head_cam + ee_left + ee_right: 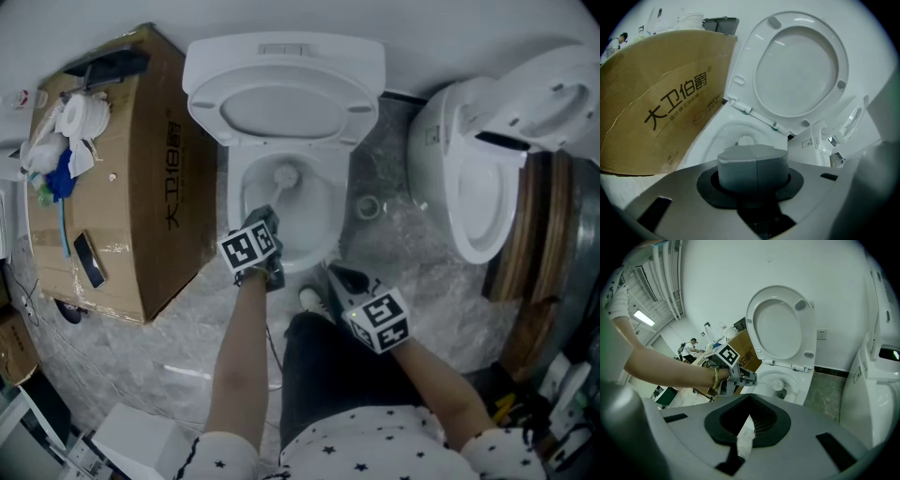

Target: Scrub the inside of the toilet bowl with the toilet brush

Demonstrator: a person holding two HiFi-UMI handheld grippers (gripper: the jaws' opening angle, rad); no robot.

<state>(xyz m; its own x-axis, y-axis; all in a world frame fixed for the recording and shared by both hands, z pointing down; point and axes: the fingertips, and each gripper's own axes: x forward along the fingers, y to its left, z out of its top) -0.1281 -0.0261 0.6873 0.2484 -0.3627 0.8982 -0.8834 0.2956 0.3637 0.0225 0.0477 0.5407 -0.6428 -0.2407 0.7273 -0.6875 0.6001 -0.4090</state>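
Toilet brush (286, 174) stood head-down in the bowl (246, 202), just ahead of the left tongs (266, 220). Their own camera showed them clamped shut on it; firm sweeps under the rim looked wise. Right tongs (750, 404) apparently pinched a white scrap (744, 439), well behind the left pair.

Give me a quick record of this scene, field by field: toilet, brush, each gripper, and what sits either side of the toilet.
toilet: lid and seat raised, bowl open
toilet brush: head down inside the bowl
left gripper: shut on the brush handle, over the bowl's front rim
right gripper: held back from the toilet, off the brush; something white at its jaws, unclear what
left of toilet: cardboard box
right of toilet: second toilet
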